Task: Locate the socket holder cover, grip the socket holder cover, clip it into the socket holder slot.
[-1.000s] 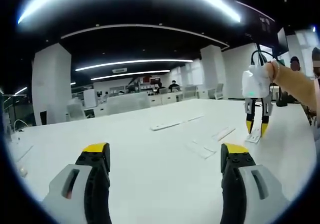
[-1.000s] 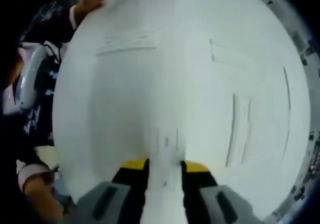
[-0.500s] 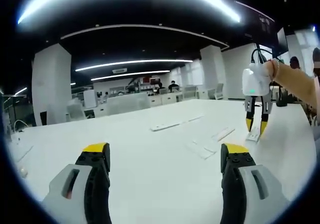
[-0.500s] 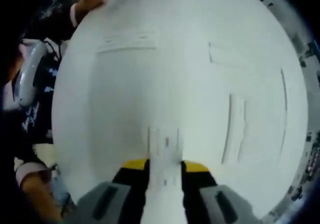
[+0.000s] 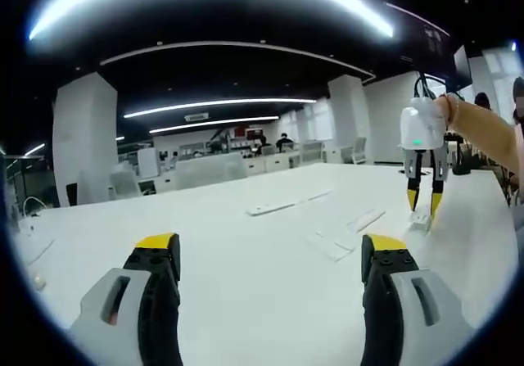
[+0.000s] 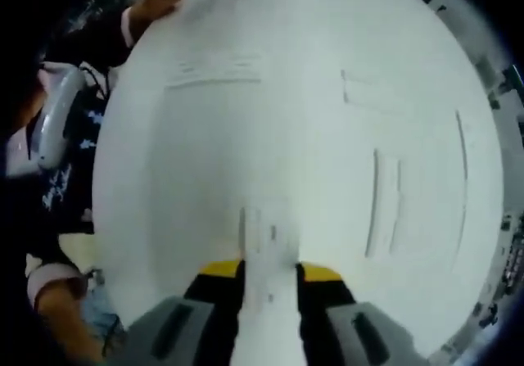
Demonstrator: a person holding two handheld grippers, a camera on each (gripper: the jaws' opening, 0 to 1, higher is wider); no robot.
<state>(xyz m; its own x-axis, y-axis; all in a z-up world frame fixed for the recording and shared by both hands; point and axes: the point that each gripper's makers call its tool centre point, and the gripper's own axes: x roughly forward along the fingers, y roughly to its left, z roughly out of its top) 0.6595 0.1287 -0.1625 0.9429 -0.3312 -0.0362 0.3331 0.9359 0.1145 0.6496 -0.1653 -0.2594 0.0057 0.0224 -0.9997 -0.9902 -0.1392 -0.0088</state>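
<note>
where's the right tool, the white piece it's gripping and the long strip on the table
right tool point(image 5: 423, 202): left gripper view, between its yellow tips.
white piece point(image 6: 268, 255): right gripper view, its flat face between the jaws.
long strip point(image 5: 271, 207): left gripper view, its middle.

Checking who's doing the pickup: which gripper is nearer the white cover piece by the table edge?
Right. The right gripper has its jaws around the cover; the left gripper hangs open, well away across the table.
</note>
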